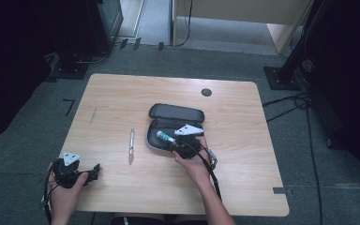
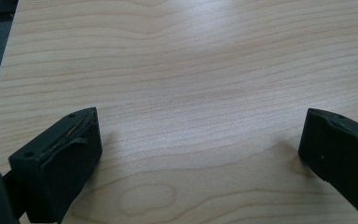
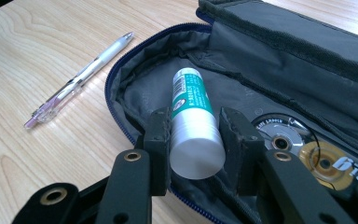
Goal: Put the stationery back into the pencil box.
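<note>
R gripper [image 3: 193, 140] has its 2 jaws clamped on a silver-green glue stick [image 3: 193, 121], held over the open black pencil case [image 3: 279, 70] mid-table. A pen [image 3: 81, 79] lies just beside the case on the table [image 1: 122, 93]. L gripper [image 2: 200, 154] sits wide open w/ nothing in it, near the table's front-left edge.

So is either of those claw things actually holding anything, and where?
The right gripper clamps a white-and-green glue stick near its flat silver end. The left gripper is open, holding nothing.
</note>
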Demonstrator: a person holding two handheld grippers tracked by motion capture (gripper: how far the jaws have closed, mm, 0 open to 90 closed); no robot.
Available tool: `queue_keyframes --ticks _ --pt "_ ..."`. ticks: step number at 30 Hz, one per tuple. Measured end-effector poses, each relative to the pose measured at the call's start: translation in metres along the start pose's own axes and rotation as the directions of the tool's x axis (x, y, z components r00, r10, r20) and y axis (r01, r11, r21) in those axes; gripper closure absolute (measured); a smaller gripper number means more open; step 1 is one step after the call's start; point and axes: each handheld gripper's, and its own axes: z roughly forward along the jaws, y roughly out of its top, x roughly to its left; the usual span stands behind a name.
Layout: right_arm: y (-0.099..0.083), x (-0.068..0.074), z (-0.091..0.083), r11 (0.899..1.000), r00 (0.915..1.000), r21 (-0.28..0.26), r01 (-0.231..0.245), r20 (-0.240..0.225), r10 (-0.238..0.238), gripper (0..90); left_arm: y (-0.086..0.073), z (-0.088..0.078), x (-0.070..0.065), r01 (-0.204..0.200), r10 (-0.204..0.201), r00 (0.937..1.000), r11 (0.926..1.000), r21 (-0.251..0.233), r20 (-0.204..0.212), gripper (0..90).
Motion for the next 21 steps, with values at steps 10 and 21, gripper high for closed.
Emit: queue_keyframes --ticks 10,21 --pt "0.003 0.0 0.011 1.0 0.9993 0.01 -0.004 -0.036 0.004 65.5 0.0 0.0 0.0 -0.001 0.001 1.0 1.0 0.0 0.0 0.0" --pt "-0.003 -0.007 0.023 0.996 0.9973 0.082 -0.031 -0.064 0.037 64.9 0.0 0.0 0.0 -0.001 0.001 1.0 1.0 0.0 0.0 0.0"
